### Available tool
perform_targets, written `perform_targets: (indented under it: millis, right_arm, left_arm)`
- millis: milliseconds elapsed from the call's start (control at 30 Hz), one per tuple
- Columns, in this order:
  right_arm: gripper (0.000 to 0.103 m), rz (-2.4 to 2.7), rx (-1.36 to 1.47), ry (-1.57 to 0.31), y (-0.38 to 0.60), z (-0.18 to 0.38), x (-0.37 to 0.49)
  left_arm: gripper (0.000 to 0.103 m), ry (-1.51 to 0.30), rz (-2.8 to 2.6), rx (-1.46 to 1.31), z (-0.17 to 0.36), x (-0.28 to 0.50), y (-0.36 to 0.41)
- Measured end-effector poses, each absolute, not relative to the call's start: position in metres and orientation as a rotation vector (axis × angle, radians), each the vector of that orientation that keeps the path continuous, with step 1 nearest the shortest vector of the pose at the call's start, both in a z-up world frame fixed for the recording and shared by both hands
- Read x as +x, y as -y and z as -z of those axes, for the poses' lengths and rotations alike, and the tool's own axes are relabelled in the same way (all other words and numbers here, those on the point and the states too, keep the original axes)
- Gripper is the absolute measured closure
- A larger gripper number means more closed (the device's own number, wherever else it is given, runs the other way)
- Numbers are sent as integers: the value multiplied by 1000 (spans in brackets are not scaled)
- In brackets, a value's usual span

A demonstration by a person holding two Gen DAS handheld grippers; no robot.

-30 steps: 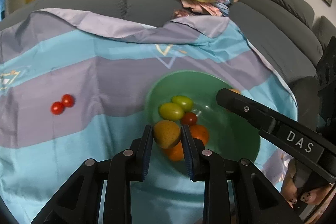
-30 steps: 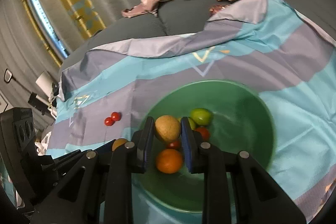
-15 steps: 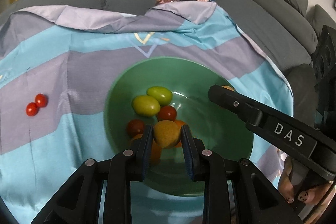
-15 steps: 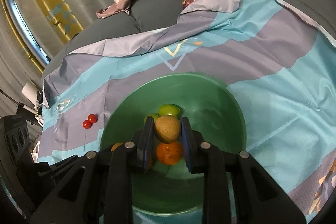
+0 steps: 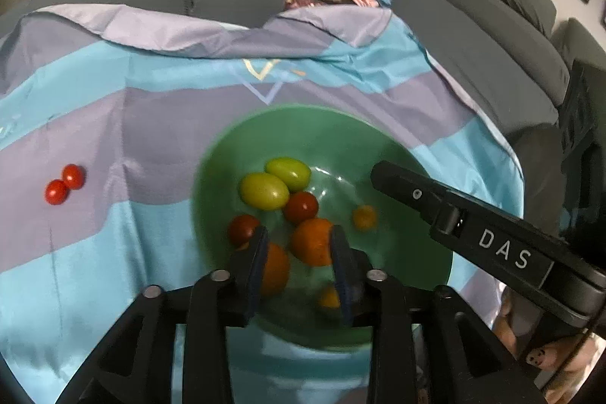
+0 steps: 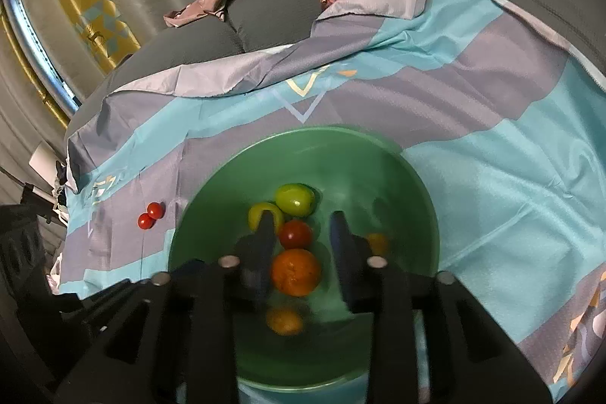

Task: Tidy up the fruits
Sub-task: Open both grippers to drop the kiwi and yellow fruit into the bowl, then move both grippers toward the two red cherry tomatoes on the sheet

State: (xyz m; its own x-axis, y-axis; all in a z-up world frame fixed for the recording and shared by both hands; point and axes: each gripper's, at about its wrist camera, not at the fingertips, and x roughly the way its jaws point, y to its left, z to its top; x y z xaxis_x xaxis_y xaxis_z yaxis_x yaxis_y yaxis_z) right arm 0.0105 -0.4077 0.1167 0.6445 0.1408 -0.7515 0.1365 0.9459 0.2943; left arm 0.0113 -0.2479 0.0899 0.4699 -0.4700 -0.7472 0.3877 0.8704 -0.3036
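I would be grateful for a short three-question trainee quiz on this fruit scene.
1. True or false: the two red cherry tomatoes on the striped cloth lie inside the green bowl.
2. How many green oval fruits are in the bowl?
3. Is the left gripper A) clamped on a fruit, or B) opening with nothing pressed between its pads?

Key: 1 false, they lie on the cloth left of the bowl; 2 two; 3 B.

Blurred and half-hidden fruit

My left gripper (image 5: pixel 299 250) covers part of an orange (image 5: pixel 274 267); the small fruit (image 6: pixel 284 320) below is a blur.
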Motion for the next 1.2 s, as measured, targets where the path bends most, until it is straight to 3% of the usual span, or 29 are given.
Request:
perform_targets:
  millis: [67,500,633,833,933,1133,1200]
  right_arm:
    - [49,-4,329,-858,405,-121,9]
    - [49,-113,260,-810,336,-146,24]
    - [49,-228,286,-859,292,-144,59]
    - [54,-328,272,-1014,219,-105,122]
    - [68,-336,244,-1082,197,-80,147]
    - [68,-350,222,-1153,183,-50,170]
    - [68,-344,208,-1165,181,-46,174]
  left_arm:
    - [53,-941,532,-119,-95,11,234]
    - [50,-954,181,-311,-94,42,66]
    - [37,-945,122,-387,-79,54,28]
    - [37,-990,123,-369,-49,80,30]
    - [37,-1006,140,-378,-36,92,32]
    - [37,-1012,169,-366,-23,107,40]
    - [44,-1014,177,-370,-19,111,41]
